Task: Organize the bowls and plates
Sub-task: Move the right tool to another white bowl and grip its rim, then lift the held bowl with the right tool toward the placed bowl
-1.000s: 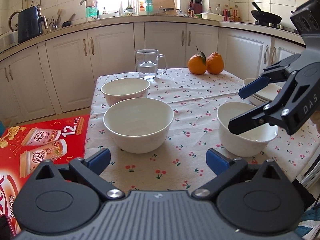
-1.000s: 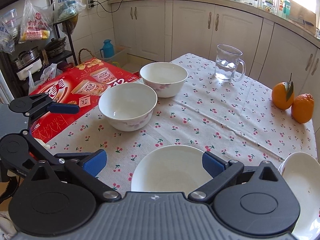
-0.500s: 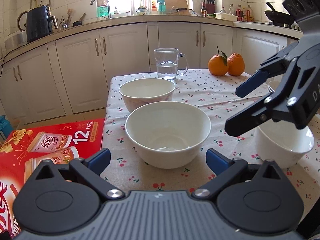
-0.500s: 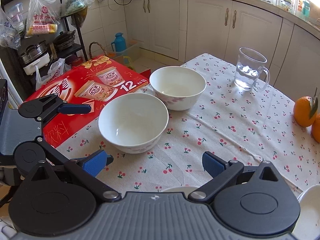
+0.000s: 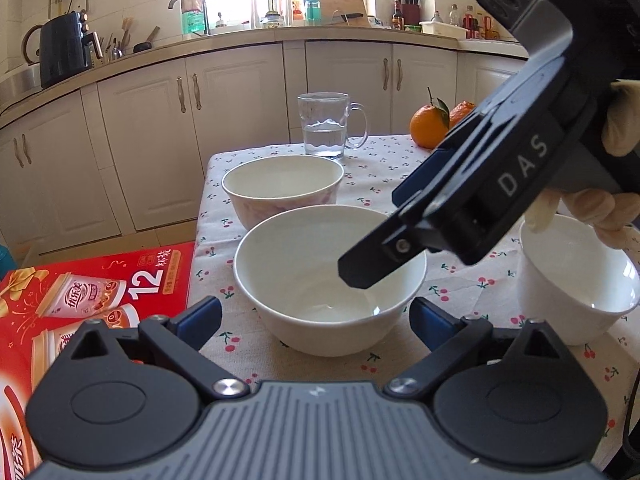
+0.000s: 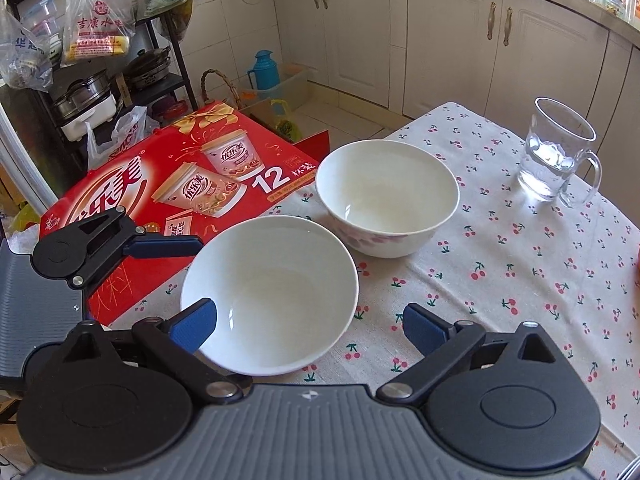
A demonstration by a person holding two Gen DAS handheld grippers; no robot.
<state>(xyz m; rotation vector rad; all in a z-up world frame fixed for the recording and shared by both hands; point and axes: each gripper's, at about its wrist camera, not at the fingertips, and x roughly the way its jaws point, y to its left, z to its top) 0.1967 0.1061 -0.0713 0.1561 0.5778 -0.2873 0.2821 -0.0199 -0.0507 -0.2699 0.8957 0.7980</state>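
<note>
The counter (image 5: 304, 364) was covered with a cherry-print cloth. The plain white bowl (image 5: 330, 276) near its front left corner served as the landmark for all positions below.

The left gripper (image 5: 316, 316) hung level with the near side of that bowl, one pad on each flank. Its jaws were closing, with the bowl between them. The pads stood clear of the wall and gripped nothing.

The right gripper (image 6: 310, 326) hung over the same bowl (image 6: 270, 294) from the right. In the right wrist view one blue pad overlapped the rim on the bowl's left and the other stood clear on its right. Its jaws were also closing around the bowl and were not clamped on it. In the left wrist view one dark fingertip (image 5: 362, 272) showed above the bowl's interior. A gloved hand (image 5: 600, 216) held the device.

A flower-patterned bowl (image 5: 282, 188) stood just behind the landmark bowl, apart from it. A third white bowl (image 5: 576, 280) stood to its right, well apart.

A glass mug (image 5: 328, 126) with water stood further back, behind the patterned bowl. Two oranges (image 5: 430, 126) lay to the back right.

A red carton (image 5: 92, 296) lay left of the landmark bowl, past the counter edge.
</note>
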